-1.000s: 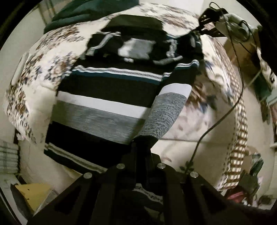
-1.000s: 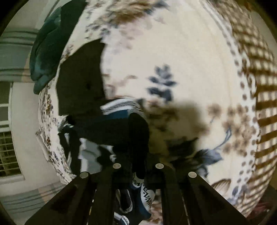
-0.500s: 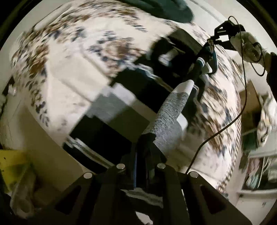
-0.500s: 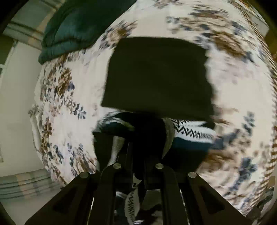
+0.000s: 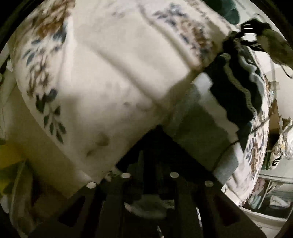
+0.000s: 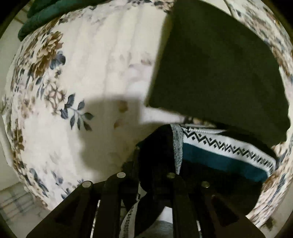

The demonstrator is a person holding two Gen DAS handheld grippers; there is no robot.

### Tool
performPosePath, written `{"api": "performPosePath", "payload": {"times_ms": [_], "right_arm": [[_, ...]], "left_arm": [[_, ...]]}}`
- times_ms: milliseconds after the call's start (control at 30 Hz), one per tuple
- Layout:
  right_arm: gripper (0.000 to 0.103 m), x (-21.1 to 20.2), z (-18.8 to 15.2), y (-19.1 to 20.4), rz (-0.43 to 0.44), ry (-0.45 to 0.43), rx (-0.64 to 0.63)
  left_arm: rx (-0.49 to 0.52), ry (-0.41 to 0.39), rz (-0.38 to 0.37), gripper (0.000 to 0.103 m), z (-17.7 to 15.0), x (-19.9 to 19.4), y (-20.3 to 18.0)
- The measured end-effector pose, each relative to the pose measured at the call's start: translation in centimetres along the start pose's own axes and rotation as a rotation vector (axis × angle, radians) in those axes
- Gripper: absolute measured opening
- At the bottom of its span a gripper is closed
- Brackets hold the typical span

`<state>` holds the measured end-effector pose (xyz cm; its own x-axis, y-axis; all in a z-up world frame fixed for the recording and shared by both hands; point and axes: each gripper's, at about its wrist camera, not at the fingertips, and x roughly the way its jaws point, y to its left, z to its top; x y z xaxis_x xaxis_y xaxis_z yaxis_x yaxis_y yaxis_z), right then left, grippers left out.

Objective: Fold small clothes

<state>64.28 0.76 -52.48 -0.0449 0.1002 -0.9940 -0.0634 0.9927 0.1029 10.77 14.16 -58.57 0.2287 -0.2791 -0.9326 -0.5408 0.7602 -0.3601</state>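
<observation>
A striped knit sweater (image 5: 210, 117) in black, grey, white and teal hangs stretched between my two grippers above the floral bedspread (image 5: 102, 73). My left gripper (image 5: 150, 161) is shut on its black hem, grey and white bands running up to the right. My right gripper (image 6: 155, 164) is shut on the sweater (image 6: 219, 152) near its zigzag-patterned white and teal band. The right gripper also shows in the left wrist view (image 5: 250, 31) at the top right, holding the far end.
A folded dark garment (image 6: 216, 64) lies flat on the bedspread (image 6: 73, 82) just beyond the right gripper. A dark green blanket (image 6: 51, 12) sits at the bed's far edge. A yellow object (image 5: 9, 155) and room clutter lie beside the bed.
Both grippers have swung the sweater across the bed. It lay spread flat a second ago and now hangs folded lengthwise between them. The dark folded garment came closer in the right view.
</observation>
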Motion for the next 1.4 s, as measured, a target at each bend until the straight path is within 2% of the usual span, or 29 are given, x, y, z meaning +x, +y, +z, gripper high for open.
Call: {"api": "performPosePath", "payload": {"times_ms": [33, 100, 133, 233, 300, 367, 467, 567, 667, 700, 733, 800, 867, 900, 1000, 1067, 1100, 1167, 1200, 1233, 1267, 1300, 1333, 1400], "right_arm": [[0.048, -0.2, -0.3, -0.3, 0.032, 0.01, 0.0], [0.066, -1.4, -1.5, -1.6, 0.106, 0.023, 0.001], [0.066, -2.1, -2.3, -2.2, 0.132, 0.017, 0.0], [0.075, -4.8, -6.4, -5.2, 0.202, 0.004, -0.022], [0.076, -5.9, -9.6, -7.8, 0.24, 0.005, -0.016], [0.078, -6.3, -13.4, -10.9, 0.284, 0.013, 0.023], [0.078, -4.6, -21.1, -14.9, 0.301, 0.074, 0.047], [0.078, -0.3, -30.4, -17.2, 0.314, 0.223, 0.084], [0.078, 4.9, -39.1, -17.4, 0.352, 0.385, 0.101], [0.078, 6.6, -41.7, -17.1, 0.35, 0.421, 0.107], [0.076, 8.1, -43.9, -16.8, 0.363, 0.454, 0.121], [0.071, 10.3, -46.6, -16.1, 0.387, 0.491, 0.15], [0.046, 11.5, -48.1, -15.2, 0.401, 0.472, 0.148], [0.009, 11.9, -48.8, -14.7, 0.385, 0.463, 0.133], [0.007, 12.2, -50.3, -13.5, 0.322, 0.455, 0.079], [0.007, 12.1, -50.8, -13.2, 0.298, 0.458, 0.051], [0.008, 11.8, -50.7, -13.2, 0.295, 0.455, 0.044], [0.011, 10.6, -50.0, -13.2, 0.303, 0.445, 0.024], [0.019, 9.6, -49.5, -13.8, 0.333, 0.434, 0.036], [0.033, 8.6, -48.9, -14.4, 0.36, 0.415, 0.05], [0.042, 7.1, -48.0, -14.9, 0.395, 0.383, 0.067], [0.055, 5.4, -46.9, -15.8, 0.433, 0.34, 0.087], [0.062, 3.6, -45.6, -16.8, 0.463, 0.288, 0.109], [0.064, 0.7, -42.9, -18.7, 0.488, 0.2, 0.151]], "left_arm": [[-0.01, 0.01, -0.006, 0.023, -0.1, -0.1, 0.5], [-0.029, 0.021, -0.005, 0.033, -0.4, -0.8, 1.6], [-0.039, 0.027, -0.012, 0.041, -0.6, -1.4, 2.1], [-0.059, 0.028, -0.021, 0.049, -0.6, -3.0, 3.0], [-0.057, 0.026, -0.027, 0.062, -0.2, -3.7, 3.0], [-0.043, 0.02, -0.018, 0.062, 0.2, -3.9, 2.5], [0.001, 0.025, 0.04, 0.062, 0.6, -2.6, 1.8], [0.063, 0.05, 0.118, 0.062, 0.7, -0.4, 0.8], [0.118, 0.055, 0.192, 0.059, 0.0, 1.4, -0.1], [0.131, 0.047, 0.201, 0.041, -0.3, 1.7, -0.2], [0.147, 0.049, 0.212, 0.016, -0.7, 2.1, -0.4], [0.171, 0.049, 0.232, 0.011, -1.2, 2.3, -0.7], [0.178, 0.027, 0.242, 0.007, -1.6, 1.9, -0.9], [0.166, 0.017, 0.241, 0.007, -1.7, 1.6, -0.6], [0.118, 0.027, 0.227, 0.007, -1.8, 1.1, 0.6], [0.124, 0.048, 0.228, 0.007, -1.8, 0.5, 1.1], [0.128, 0.067, 0.23, 0.011, -1.8, 0.0, 0.8], [0.119, 0.082, 0.215, 0.011, -1.1, -1.8, -0.2], [0.119, 0.076, 0.201, 0.012, -0.4, -3.2, -1.1], [0.126, 0.06, 0.197, 0.018, 0.3, -4.3, -2.0], [0.14, 0.029, 0.171, 0.023, 1.4, -5.9, -3.2], [0.151, 0.007, 0.147, 0.037, 1.8, -7.0, -3.9], [0.171, -0.043, 0.103, 0.055, 3.5, -8.6, -5.7], [0.207, -0.12, 0.035, 0.066, 6.3, -9.8, -8.2]]}}
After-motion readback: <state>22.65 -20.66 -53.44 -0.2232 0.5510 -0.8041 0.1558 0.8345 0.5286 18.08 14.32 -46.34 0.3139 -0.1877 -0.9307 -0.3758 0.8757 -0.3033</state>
